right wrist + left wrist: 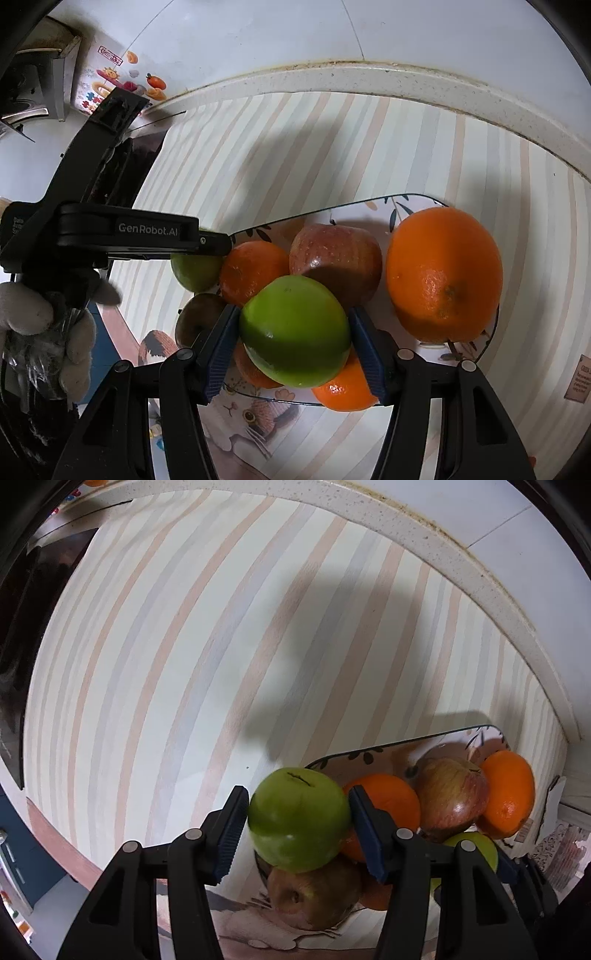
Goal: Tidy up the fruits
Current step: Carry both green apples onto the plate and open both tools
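i see a green apple (299, 819) low in the middle of my left wrist view. it sits right between the two blue pads, and both pads press on its sides. so my left gripper (298, 825) is clamped on that apple. the apple is at the near left edge of the tray (373, 755), above a brownish apple (314, 893) that lies under it.

in my right wrist view there is another green apple (295, 332), low in the middle of the frame. it fills the gap between the pads, and both pads touch its sides. my right gripper (295, 349) is gripping this one too. it is over the near part of the tray (332, 214), with orange fruit peeking out below it.

around them the tray holds more fruit. a red apple (336, 258) sits just behind my right apple. a small orange (255, 269) is to its left. a big orange (445, 273) is on the right side of the tray. the tray has a cat picture (255, 417) on it, low in the frame.

the other gripper (122, 236) comes in from the left of the right view, with a gloved hand (44, 328) under it at the left edge. the tray rests on a striped cloth (221, 646). a speckled counter edge (443, 561) curves along the upper right of the left view.
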### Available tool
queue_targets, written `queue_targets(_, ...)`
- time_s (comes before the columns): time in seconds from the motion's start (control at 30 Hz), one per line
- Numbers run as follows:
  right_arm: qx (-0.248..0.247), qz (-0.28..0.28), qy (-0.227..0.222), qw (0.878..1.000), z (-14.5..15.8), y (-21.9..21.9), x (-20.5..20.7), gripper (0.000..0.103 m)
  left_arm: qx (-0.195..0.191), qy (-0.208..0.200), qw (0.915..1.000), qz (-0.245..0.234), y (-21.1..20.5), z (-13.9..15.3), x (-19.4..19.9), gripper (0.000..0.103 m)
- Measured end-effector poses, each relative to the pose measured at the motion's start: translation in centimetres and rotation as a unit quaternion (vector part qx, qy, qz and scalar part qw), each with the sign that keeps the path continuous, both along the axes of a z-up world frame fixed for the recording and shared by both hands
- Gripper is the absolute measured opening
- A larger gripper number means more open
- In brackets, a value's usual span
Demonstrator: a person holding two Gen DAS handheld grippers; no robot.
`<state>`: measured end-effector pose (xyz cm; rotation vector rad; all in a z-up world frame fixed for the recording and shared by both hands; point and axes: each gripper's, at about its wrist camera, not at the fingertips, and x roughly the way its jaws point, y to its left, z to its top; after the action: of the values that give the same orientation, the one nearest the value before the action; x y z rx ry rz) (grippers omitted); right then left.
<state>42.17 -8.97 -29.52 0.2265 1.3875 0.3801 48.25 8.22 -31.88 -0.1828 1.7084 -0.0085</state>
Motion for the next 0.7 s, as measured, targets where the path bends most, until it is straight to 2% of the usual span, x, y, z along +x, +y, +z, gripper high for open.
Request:
queue_targets(0.17, 0.003, 0.0, 0.006, 1.0, 0.1, 0.3, 0.4, 0.064, 0.001, 0.0, 1.0, 0.0, -0.2, 0.2, -0.4, 0.054)
queue_targets(0.43, 0.013, -0.021, 0.002, 1.0, 1.4, -1.1, 0.2, 0.078, -0.001, -0.019, 0.9997, 0.017, 0.3, 2.2, -2.1, 0.059)
queue_targets(0.5, 0.011, -0.023, -0.003, 1.0, 1.9, -1.5, 0.1, 0.085, 0.001, -0.034, 0.9992, 0.021, 0.5, 3.2, -2.7, 0.075)
queue_targets(0.57, -0.003, -0.021, -0.013, 1.0, 2.7, -1.8, -0.2, 0.093, 0.012, -0.053, 0.9982, 0.024, 0.5, 4.4, -3.6, 0.082)
queue_targets(0.7, -0.044, -0.012, -0.033, 0.998, 4.1, -2.4, -1.2, 0.096, 0.029, -0.092, 0.9948, 0.033, 1.0, 6.8, -5.9, 0.084)
